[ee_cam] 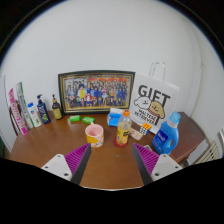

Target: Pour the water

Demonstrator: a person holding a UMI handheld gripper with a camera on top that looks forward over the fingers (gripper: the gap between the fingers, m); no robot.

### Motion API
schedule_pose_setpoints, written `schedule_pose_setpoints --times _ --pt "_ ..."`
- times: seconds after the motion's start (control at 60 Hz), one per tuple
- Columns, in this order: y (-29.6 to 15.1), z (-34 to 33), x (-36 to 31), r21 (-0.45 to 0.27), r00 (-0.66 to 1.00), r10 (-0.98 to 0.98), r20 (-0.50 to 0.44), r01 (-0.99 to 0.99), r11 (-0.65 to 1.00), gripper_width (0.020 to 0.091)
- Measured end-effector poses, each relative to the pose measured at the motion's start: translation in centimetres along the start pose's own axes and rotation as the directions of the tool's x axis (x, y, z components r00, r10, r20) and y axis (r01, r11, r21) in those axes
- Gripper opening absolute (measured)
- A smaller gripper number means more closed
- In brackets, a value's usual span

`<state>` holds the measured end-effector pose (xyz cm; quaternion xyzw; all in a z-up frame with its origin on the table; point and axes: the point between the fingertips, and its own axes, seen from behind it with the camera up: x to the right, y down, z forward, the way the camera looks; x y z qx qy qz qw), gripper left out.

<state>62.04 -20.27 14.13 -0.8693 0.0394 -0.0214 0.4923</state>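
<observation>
Two claw fingers [112, 160] apart (nothing between), cup [95, 135] beyond

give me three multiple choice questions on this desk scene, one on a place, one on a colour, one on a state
1. Where does the pink cup stand?
A. just ahead of the gripper, on the table
B. inside the gift bag
C. on top of the framed photo

2. What colour is the bottle beside the gift bag?
A. red
B. blue
C. black

3. How are the gripper's fingers?
A. shut on the cup
B. shut on the bottle
C. open, holding nothing

Answers: 1 A, the cup sits on the wood beyond the fingers. 2 B, its body is plainly blue. 3 C, a wide gap shows between the pads.
</observation>
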Motion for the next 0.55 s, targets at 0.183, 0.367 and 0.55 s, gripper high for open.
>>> schedule_pose_setpoints --times 0.183,0.367,0.55 --pt "0.0 -7.7 -3.1 0.014 0.999 -0.039 -0.029 0.04 0.999 0.0851" --pt "0.7 -11.0 -3.6 0.007 0.998 -0.006 -0.058 0.007 1.0 0.0854" --pt "1.0 -11.9 -4.4 0.011 0.997 -0.027 -0.067 0.028 1.0 0.0853"
